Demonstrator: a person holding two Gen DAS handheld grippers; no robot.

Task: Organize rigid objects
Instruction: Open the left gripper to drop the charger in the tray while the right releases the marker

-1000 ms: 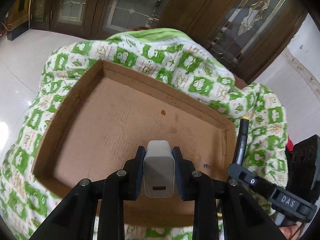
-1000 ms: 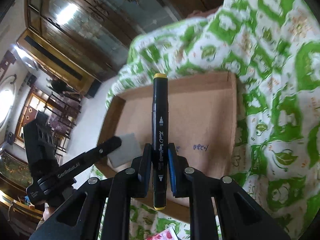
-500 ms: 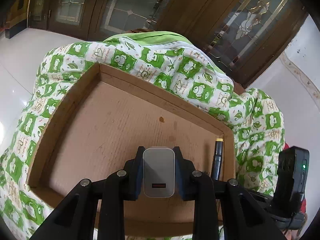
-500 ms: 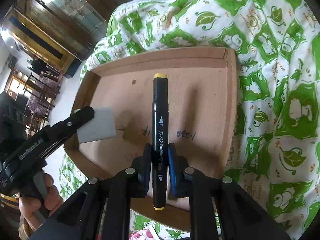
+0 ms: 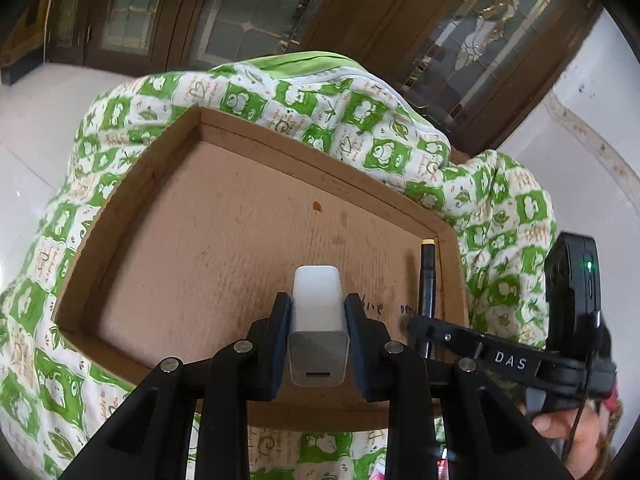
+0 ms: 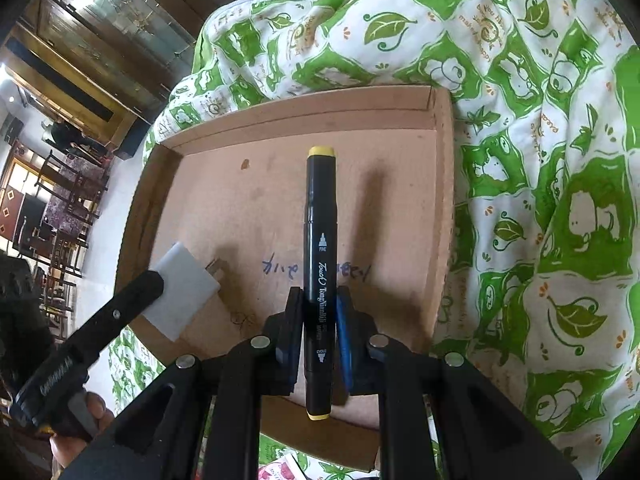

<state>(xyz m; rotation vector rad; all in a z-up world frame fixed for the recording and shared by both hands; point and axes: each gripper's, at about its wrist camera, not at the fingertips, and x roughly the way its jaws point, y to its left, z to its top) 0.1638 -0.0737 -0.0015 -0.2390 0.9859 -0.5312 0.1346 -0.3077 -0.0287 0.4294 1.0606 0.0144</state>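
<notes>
A shallow cardboard tray [image 5: 132,184] lies on a green and white quilt. My left gripper [image 5: 318,312] is shut on a white USB charger [image 5: 317,304], tilted down over the tray's near part. The charger also shows in the right wrist view [image 6: 182,292], prongs close to the tray floor [image 6: 248,208]. My right gripper [image 6: 318,304] is shut on a black marker with yellow ends [image 6: 319,224], held low over the tray near its right wall. The marker also shows in the left wrist view [image 5: 427,276].
The quilt [image 6: 540,160] bulges around the tray on all sides. Dark wooden doors with glass panels [image 5: 280,4] stand behind. White floor [image 5: 24,128] lies to the left. Blue handwriting [image 6: 280,266] marks the tray floor.
Both grippers have moved lower and further into the tray. The charger has tipped forward, prongs toward the floor. The marker has come down near the right wall.
</notes>
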